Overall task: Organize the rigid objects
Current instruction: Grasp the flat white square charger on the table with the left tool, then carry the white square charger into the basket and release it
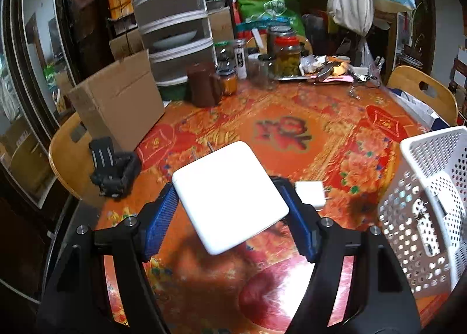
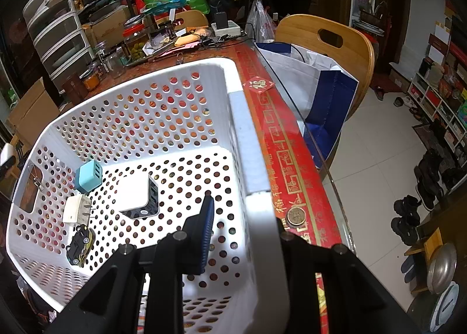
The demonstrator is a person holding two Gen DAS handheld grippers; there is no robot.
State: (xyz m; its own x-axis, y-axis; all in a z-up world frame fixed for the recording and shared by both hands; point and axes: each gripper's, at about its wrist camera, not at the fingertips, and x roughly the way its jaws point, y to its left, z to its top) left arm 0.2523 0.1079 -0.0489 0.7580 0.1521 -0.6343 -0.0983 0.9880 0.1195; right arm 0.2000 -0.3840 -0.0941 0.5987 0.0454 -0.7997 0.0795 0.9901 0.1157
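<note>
My left gripper (image 1: 224, 189) is shut on a flat white square adapter (image 1: 230, 196), held tilted above the red patterned table (image 1: 292, 129), its blue pads pressing two opposite edges. A small white plug charger (image 1: 310, 192) lies on the table just right of it. My right gripper (image 2: 248, 217) is shut on the right wall of the white perforated basket (image 2: 256, 158), one blue pad (image 2: 205, 231) inside and the other finger hidden behind the rim. In the basket lie a teal charger (image 2: 87, 177), a white cube charger (image 2: 137, 196), a small white plug (image 2: 76, 209) and a toy car (image 2: 78, 243).
A black object (image 1: 113, 170) sits at the table's left edge by a cardboard box (image 1: 116, 106). Jars, a brown jug (image 1: 204, 85) and clutter line the far side. The basket (image 1: 423, 188) stands right of my left gripper. A coin (image 2: 295, 215) lies near the table's right edge, with wooden chairs (image 2: 329, 39) beyond.
</note>
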